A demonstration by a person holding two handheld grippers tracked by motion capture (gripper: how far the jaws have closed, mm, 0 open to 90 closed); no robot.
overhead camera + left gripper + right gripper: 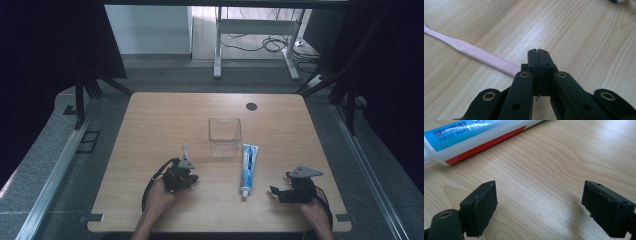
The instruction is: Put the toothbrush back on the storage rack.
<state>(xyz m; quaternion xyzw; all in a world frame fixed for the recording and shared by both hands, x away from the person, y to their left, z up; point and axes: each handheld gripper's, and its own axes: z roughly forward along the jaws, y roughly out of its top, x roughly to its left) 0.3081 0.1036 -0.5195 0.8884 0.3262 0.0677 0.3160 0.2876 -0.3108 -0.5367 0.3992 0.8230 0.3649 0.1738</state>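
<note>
A pale pink toothbrush [474, 51] lies flat on the wooden table [165, 120], its head pointing away; in the high view its head [184, 148] pokes out past my left gripper [187, 172]. My left gripper [538, 53] is shut with its jaws pressed together, and the handle's near end runs in behind its left jaw. A blue and white toothpaste tube [248, 167] lies right of centre, cap towards me. My right gripper [281, 183] rests to its right, open. In the right gripper view the tube [474, 135] lies beyond the wide-apart, empty jaws [540, 195].
A clear plastic box [225, 136] stands open-topped at the table's middle, just beyond the toothbrush and tube. A dark round hole [251, 106] sits near the far edge. Bare wood lies on the left and far right. Metal frame rails [60, 165] flank the table.
</note>
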